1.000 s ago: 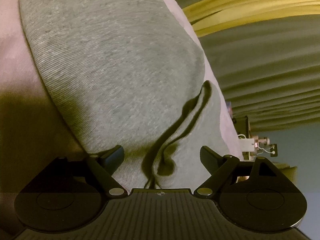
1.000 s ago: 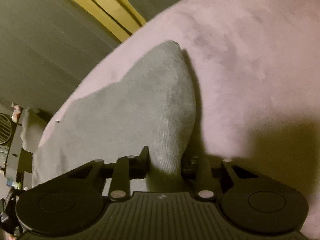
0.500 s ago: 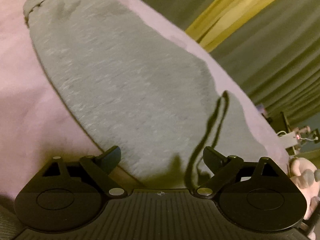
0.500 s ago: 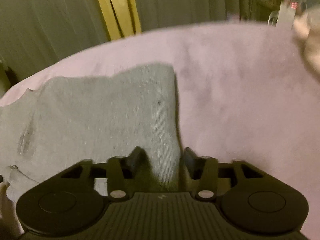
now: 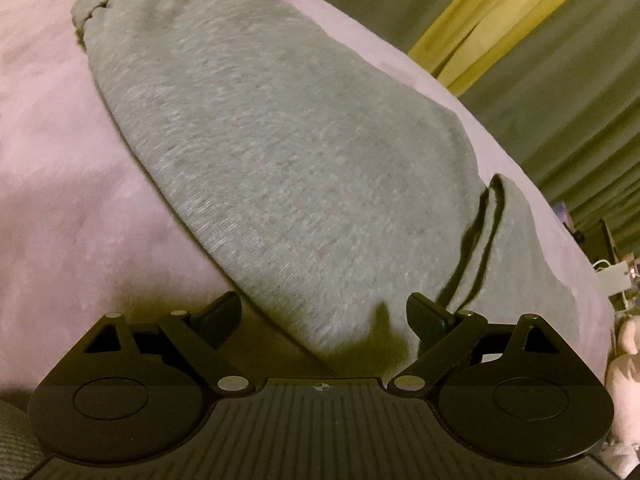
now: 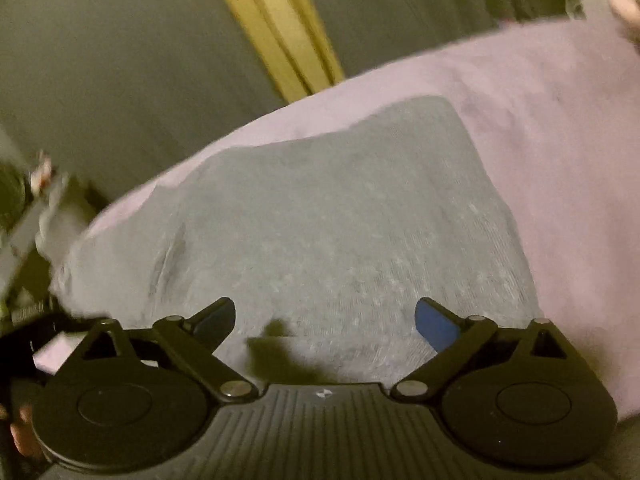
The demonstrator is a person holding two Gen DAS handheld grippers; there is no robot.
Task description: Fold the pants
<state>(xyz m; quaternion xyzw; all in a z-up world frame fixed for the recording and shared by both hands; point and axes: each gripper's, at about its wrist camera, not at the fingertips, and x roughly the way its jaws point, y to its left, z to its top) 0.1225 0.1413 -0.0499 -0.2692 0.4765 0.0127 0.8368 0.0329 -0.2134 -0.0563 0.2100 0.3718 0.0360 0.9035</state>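
Jaws spread wide over grey pants [image 5: 288, 152], gripping nothing.
Left gripper [image 5: 324, 314] straddling pants' near edge on pink blanket [image 5: 60, 184]; right gripper [image 6: 325, 318] opening above pants' middle.

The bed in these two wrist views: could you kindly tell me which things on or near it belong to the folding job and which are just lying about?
Belongs to the job:
- grey pants, lying on the pink blanket
- left gripper, open
- right gripper, jaws opening, nothing pinched

Just lying about:
- yellow curtain
- plush toy at the bed's edge
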